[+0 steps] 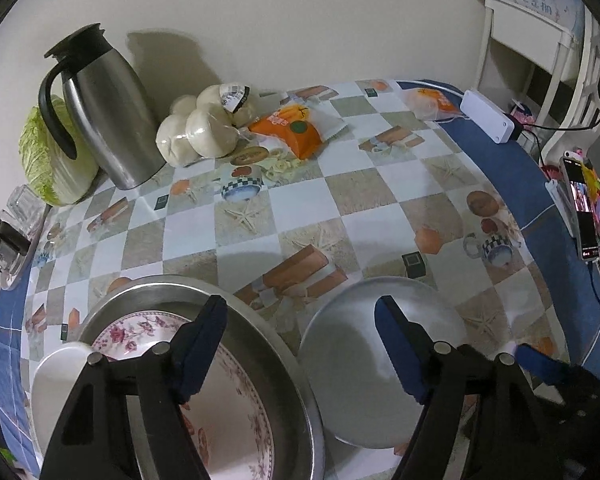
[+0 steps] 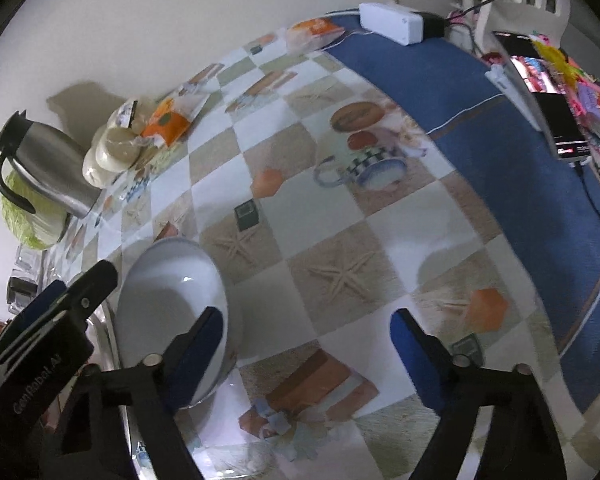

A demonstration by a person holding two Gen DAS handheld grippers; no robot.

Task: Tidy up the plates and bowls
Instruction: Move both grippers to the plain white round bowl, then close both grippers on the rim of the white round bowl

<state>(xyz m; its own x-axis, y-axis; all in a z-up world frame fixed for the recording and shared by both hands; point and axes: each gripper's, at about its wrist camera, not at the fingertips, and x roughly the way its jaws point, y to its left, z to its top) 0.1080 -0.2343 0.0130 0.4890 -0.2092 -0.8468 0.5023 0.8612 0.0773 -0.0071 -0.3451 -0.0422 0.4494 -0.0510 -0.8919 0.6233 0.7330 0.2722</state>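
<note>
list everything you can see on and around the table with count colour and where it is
metal basin: 1, silver, near edge, left
floral plate: 1, white and pink, inside the basin
white dish: 1, white, at the basin's left rim
metal plate: 1, grey, right of the basin
thermos jug: 1, steel with black handle, far left
cabbage: 1, pale green, behind the jug
steamed buns: 1 bag, white, beside the jug
snack packets: 2, orange, far side
power strip: 1, white, far right edge
phone: 1, screen lit, right edge
tablecloth: 1, checked with blue border
left gripper: black, blue pads, open
right gripper: black, blue pads, open
</note>
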